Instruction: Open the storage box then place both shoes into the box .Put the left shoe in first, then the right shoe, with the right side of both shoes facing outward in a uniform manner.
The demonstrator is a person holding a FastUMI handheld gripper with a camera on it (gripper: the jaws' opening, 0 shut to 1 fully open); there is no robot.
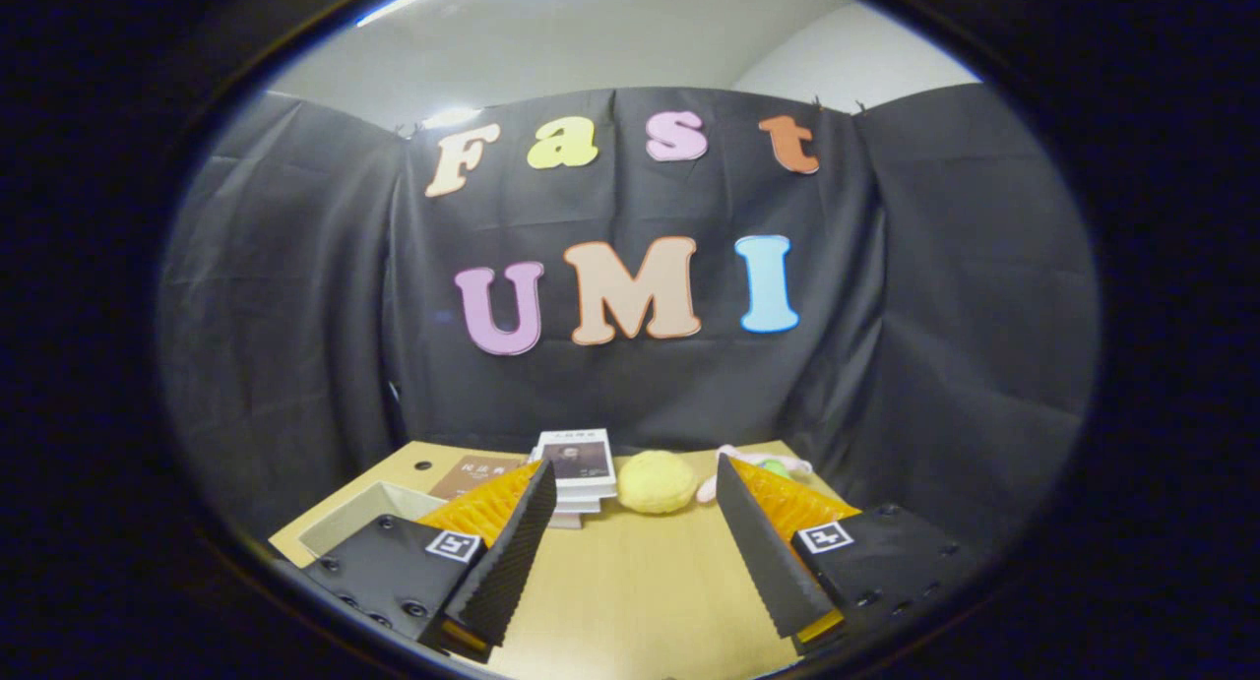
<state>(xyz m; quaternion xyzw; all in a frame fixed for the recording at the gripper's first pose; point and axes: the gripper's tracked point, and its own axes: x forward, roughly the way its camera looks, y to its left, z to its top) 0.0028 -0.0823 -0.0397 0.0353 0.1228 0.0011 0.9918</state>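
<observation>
My gripper (630,508) stands open above a light wooden table (640,591), its two fingers spread wide with bare tabletop between them. Behind the left finger lies a pale open-topped box (359,518), seen only in part, at the table's left side. I cannot tell whether it is the storage box.
Just beyond the fingertips sit a stack of books (579,468) and a round yellow plush (656,481). A brown book (472,473) lies flat to the left of the stack. A pink and green soft toy (763,463) peeks out behind the right finger. Black cloth closes the booth behind the table.
</observation>
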